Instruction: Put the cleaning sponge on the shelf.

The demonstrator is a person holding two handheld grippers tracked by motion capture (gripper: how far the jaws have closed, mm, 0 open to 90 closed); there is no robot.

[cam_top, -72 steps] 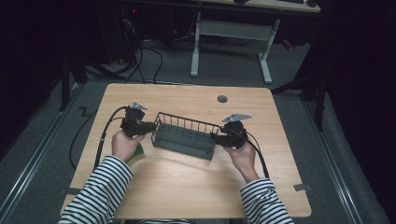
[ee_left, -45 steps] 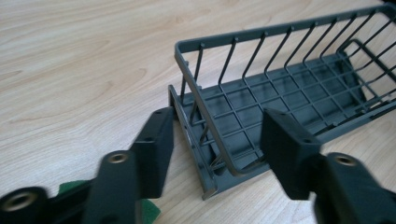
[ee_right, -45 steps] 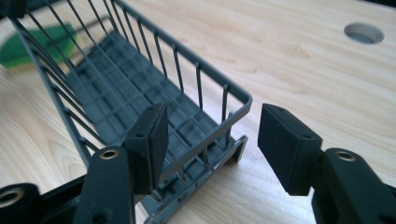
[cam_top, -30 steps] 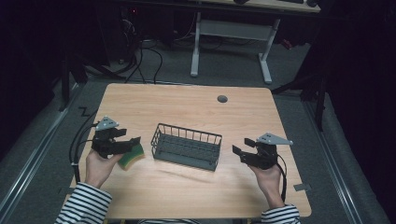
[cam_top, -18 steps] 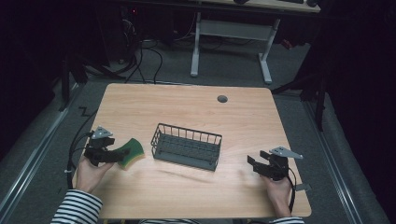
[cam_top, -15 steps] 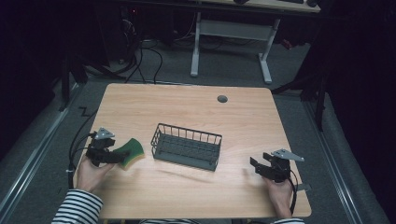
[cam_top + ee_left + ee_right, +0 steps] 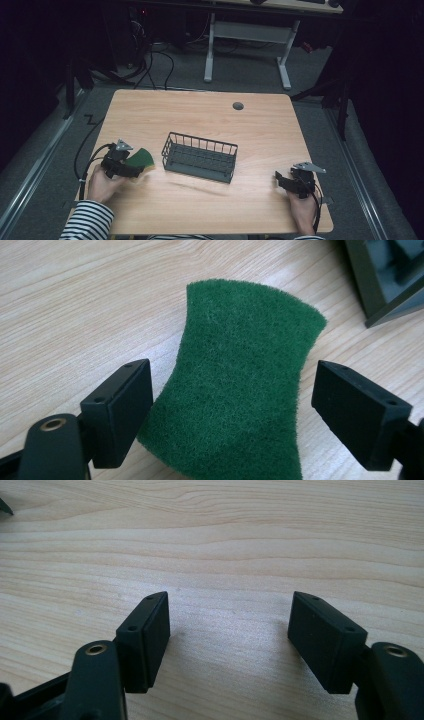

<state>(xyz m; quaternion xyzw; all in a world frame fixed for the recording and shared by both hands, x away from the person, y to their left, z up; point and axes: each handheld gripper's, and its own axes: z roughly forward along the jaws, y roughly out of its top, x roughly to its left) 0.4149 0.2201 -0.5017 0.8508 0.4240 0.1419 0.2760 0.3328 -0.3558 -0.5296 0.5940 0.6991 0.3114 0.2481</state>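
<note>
Withdrawn from the two ends of the wire basket (image 7: 200,158) toward the near edge of the tabletop (image 7: 200,107) since the earliest frame: both grippers, now well apart from it. Basket left standing at mid-tabletop, apparently empty.

Left to right:

Left gripper (image 7: 129,169), at the near-left part of the tabletop, held in the person's left hand (image 7: 101,183) below a striped sleeve (image 7: 87,225). Jaws spread wide in the left gripper view, set to either side of a green scouring pad (image 7: 235,385) without pressing it. Pad seen lying on the wood just left of the basket, its far edge toward the basket's corner, and not gripped.

Basket: dark, rigid wire, long side roughly parallel to the near edge.

Right gripper (image 7: 289,182), near the near-right corner, held in the right hand (image 7: 302,212). Jaws wide apart over bare wood and holding nothing.

Handling, as judged: pad light, soft and compressible, with a fibrous surface unlikely to slip; apt to bow or fold under a squeeze across its width. Best taken across the narrow waist at mid-length, with a moderate close. Not fragile.
</note>
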